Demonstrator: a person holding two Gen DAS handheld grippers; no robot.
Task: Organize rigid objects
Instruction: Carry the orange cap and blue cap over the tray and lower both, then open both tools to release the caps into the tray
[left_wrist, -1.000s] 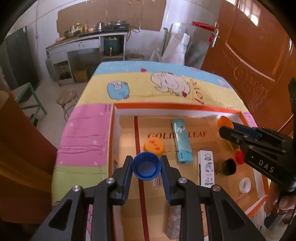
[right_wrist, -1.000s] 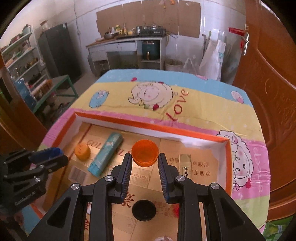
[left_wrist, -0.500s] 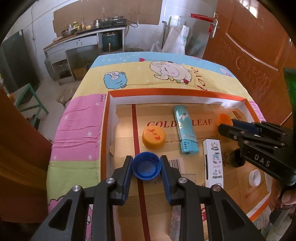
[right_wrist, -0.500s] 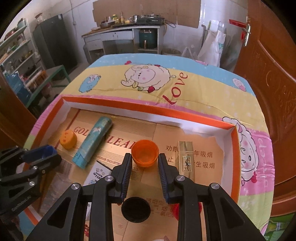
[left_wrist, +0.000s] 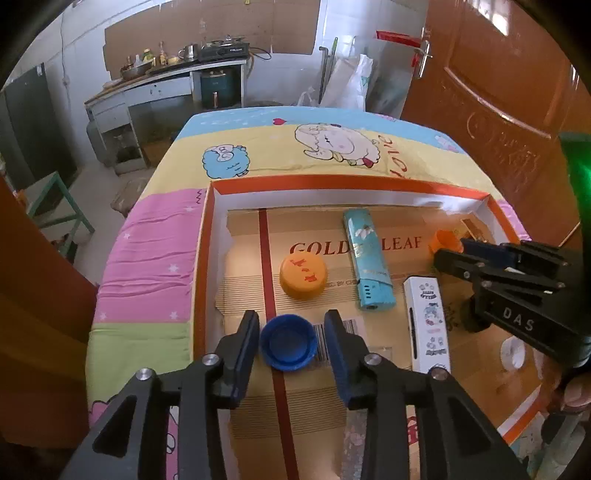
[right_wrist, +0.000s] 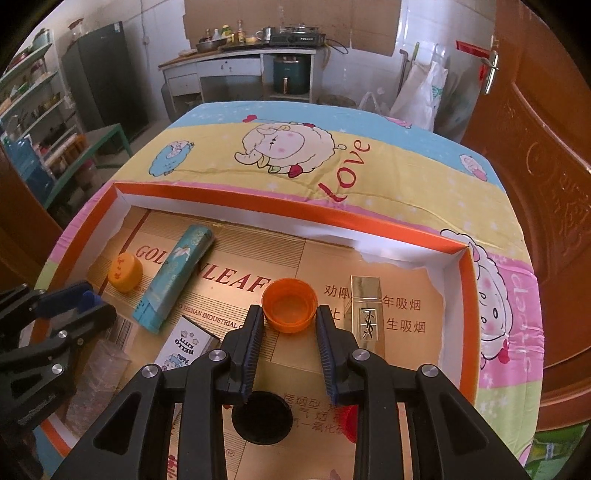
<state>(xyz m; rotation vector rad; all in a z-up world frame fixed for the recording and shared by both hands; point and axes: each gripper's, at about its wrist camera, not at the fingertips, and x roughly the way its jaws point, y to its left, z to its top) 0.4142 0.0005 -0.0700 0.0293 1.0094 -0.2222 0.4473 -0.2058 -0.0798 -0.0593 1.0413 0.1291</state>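
Note:
A shallow orange-rimmed cardboard tray (left_wrist: 343, 182) (right_wrist: 280, 210) lies on the bed. My left gripper (left_wrist: 291, 345) has a blue bottle cap (left_wrist: 288, 347) between its fingers; there are small gaps at both sides, so the jaws are open. My right gripper (right_wrist: 290, 314) is shut on an orange cap (right_wrist: 290, 304) low over the tray floor; it shows in the left wrist view (left_wrist: 445, 240). In the tray lie a yellow-orange cap (left_wrist: 303, 272) (right_wrist: 125, 272), a teal lighter box (left_wrist: 366, 258) (right_wrist: 175, 275), a white Hello Kitty box (left_wrist: 428, 325) (right_wrist: 183, 347) and a gold case (right_wrist: 367, 312).
A black cap (right_wrist: 262, 419), a red cap (right_wrist: 347, 421) and a white cap (left_wrist: 513, 352) also lie in the tray. A clear wrapper (right_wrist: 99, 373) lies at its near left. A wooden door (right_wrist: 535, 147) stands to the right; a kitchen counter (right_wrist: 236, 55) is behind the bed.
Both grippers have sunk lower toward the tray floor with their caps. The left jaws have opened slightly, leaving the blue cap loose between them.

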